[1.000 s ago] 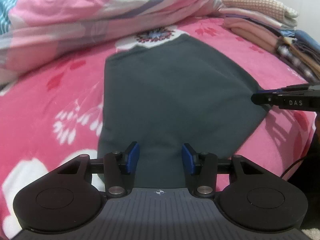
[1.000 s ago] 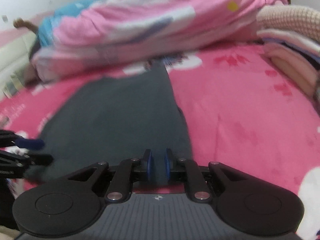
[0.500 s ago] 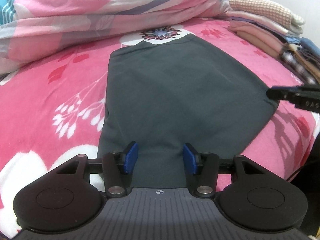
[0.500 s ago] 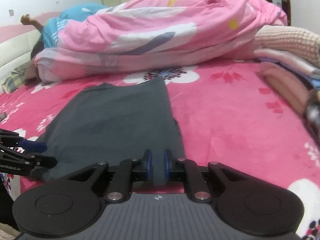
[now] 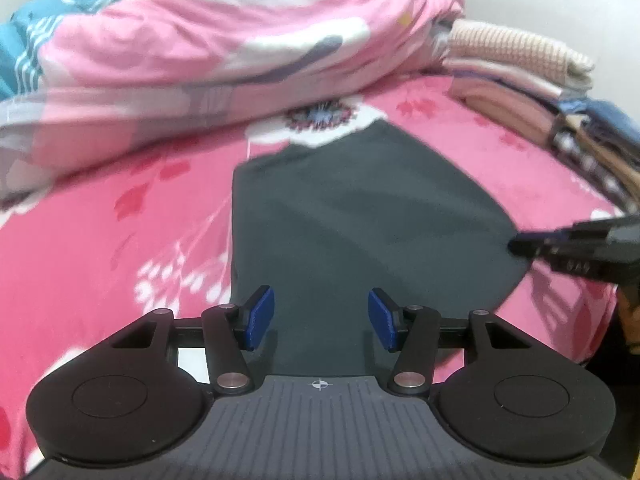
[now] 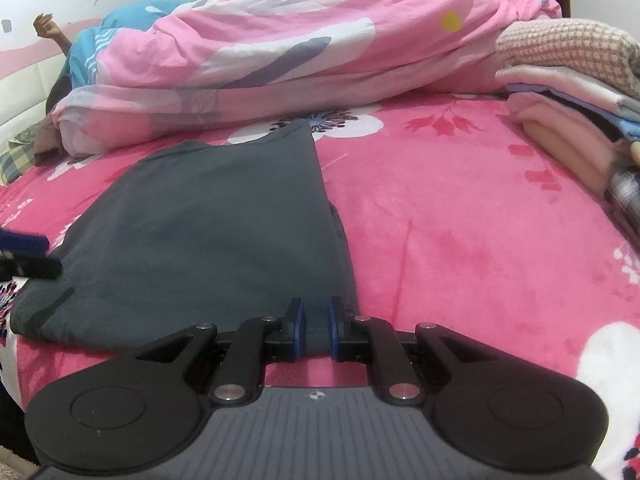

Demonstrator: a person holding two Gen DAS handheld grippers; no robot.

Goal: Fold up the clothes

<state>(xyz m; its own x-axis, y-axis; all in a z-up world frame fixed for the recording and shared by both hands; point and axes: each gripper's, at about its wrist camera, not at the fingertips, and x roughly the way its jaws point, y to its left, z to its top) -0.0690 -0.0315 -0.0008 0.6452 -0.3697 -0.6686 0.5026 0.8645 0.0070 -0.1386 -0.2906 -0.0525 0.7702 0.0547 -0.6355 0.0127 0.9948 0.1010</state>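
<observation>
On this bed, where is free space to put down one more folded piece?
Free: the pink blanket between the grey garment and the folded stack. Crowded: the far side under the rolled duvet, and the stack's edge.

Left hand-held gripper (image 5: pixel 321 319) seemingly wider, higher.

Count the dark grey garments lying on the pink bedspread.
1: the dark grey garment lies flat mid-bed, its near right corner between the right gripper fingers. Others may hide in the folded stack.
</observation>
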